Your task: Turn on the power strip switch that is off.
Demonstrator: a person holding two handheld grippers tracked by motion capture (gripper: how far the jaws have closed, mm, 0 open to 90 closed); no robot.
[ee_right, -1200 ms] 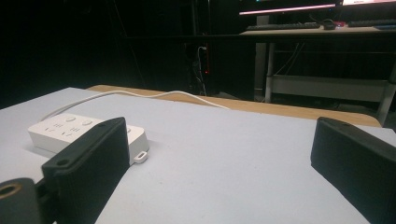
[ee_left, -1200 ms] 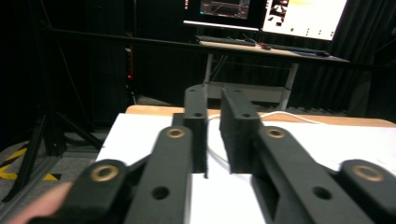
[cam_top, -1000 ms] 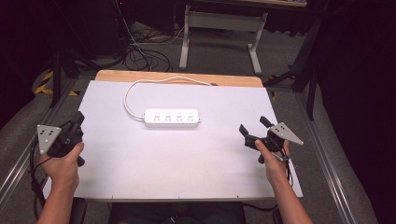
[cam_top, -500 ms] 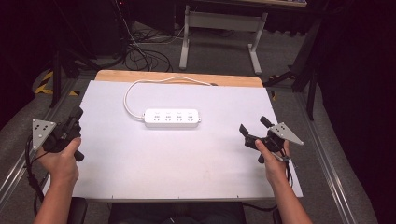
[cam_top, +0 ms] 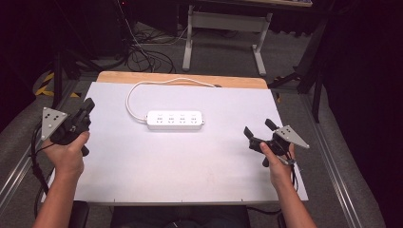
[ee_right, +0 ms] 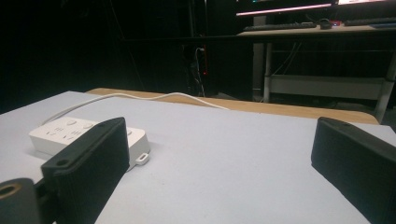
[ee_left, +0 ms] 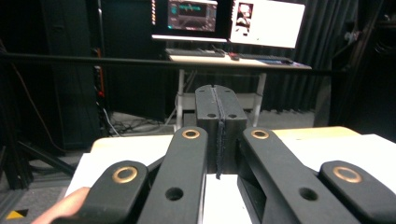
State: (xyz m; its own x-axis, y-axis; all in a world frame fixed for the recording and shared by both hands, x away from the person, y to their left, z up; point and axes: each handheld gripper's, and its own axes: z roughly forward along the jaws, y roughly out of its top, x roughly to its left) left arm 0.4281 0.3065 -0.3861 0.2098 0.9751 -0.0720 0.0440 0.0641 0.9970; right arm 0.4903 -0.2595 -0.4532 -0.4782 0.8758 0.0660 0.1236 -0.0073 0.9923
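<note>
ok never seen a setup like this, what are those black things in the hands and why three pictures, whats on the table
A person sits at a table with a white top and holds a hand-operated grasping tool in each hand. The left tool has its two black jaws pressed together; the right tool has its jaws wide apart. Neither holds anything.

The high view comes from a camera above, looking down on the table. Each of the other two comes from a camera riding on one tool, looking along its jaws.

On the table lies a white power strip, its cord looping toward the far edge. Beyond the table, a desk with lit monitors stands in a dark room.
</note>
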